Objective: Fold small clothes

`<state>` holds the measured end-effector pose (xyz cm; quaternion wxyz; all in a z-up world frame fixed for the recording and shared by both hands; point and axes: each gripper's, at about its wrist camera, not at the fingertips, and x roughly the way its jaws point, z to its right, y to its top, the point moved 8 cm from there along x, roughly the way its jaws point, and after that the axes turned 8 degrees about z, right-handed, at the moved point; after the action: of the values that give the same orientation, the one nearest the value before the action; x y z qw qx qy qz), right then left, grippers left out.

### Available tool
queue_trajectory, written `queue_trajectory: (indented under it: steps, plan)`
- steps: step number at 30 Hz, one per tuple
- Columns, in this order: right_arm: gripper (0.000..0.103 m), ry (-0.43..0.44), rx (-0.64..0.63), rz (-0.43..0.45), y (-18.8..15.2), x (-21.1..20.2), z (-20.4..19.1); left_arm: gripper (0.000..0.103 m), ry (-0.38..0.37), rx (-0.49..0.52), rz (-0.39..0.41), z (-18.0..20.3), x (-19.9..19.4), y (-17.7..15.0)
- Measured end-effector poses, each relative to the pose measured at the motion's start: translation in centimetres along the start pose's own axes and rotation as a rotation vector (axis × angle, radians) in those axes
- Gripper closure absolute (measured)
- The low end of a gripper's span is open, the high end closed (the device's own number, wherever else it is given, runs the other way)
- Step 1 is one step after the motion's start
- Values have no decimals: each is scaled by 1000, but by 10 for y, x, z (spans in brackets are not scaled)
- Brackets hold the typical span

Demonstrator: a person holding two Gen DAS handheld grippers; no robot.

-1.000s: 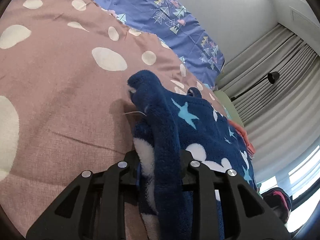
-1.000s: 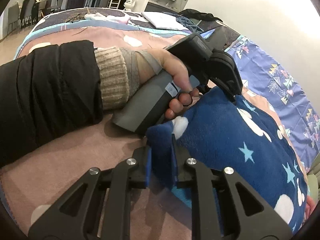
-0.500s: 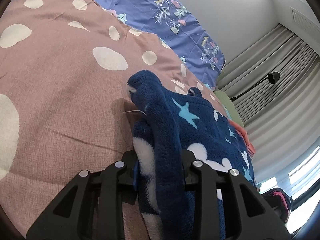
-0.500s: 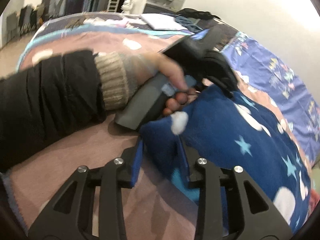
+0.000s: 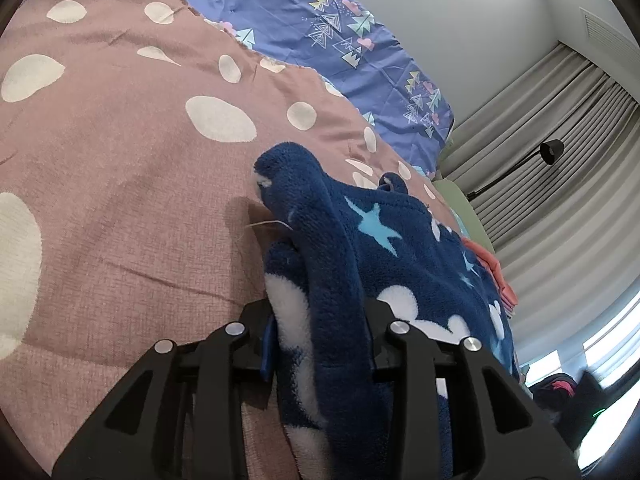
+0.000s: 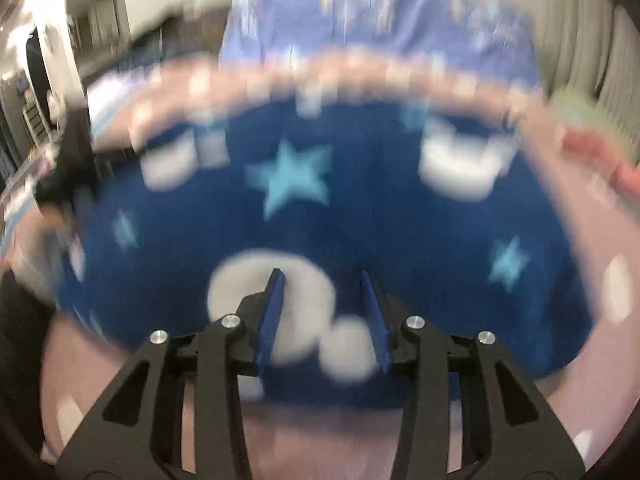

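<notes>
A dark blue fleece garment (image 5: 384,248) with light blue stars and white shapes lies on a pink bedspread with white spots (image 5: 120,160). My left gripper (image 5: 320,336) is shut on a thick fold of its edge, which stands up between the fingers. In the right wrist view, heavily blurred, the garment (image 6: 340,208) lies spread flat. My right gripper (image 6: 324,316) is open and empty above its near edge, over a white patch.
A purple sheet with tree prints (image 5: 340,40) lies at the bed's far side by the wall. Grey curtains (image 5: 560,168) and a black lamp (image 5: 550,152) stand to the right. Pink and orange clothes (image 5: 496,272) lie beyond the garment.
My right gripper has opened, let go of the garment's edge and swung fast to face the garment squarely. My left gripper keeps its hold and has hardly moved.
</notes>
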<state>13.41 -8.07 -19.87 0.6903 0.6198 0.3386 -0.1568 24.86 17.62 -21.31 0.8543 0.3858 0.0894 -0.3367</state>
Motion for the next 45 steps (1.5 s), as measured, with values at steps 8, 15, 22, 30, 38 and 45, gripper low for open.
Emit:
queue_trajectory:
  steps: [8,15,22,30,38,45]
  plan:
    - [67,-15,-22,22,3,-13,-2,65,12,13,-1,-1,-2,-1]
    - [74,14,-9,106,70,2,-6,65,13,13,-1,-1,-2,-1]
    - [74,70,131,-56,45,35,14,63,14,21,-5,-2,-2,-1]
    - [72,47,114,-11,140,72,16,63,16,22,-3,-1,-3,-2]
    - [71,22,95,-115,120,135,24,62,11,18,-6,-3,-4,-2]
    - [56,171,-62,119,111,20,-25,62,14,20,-4,0,-3,-3]
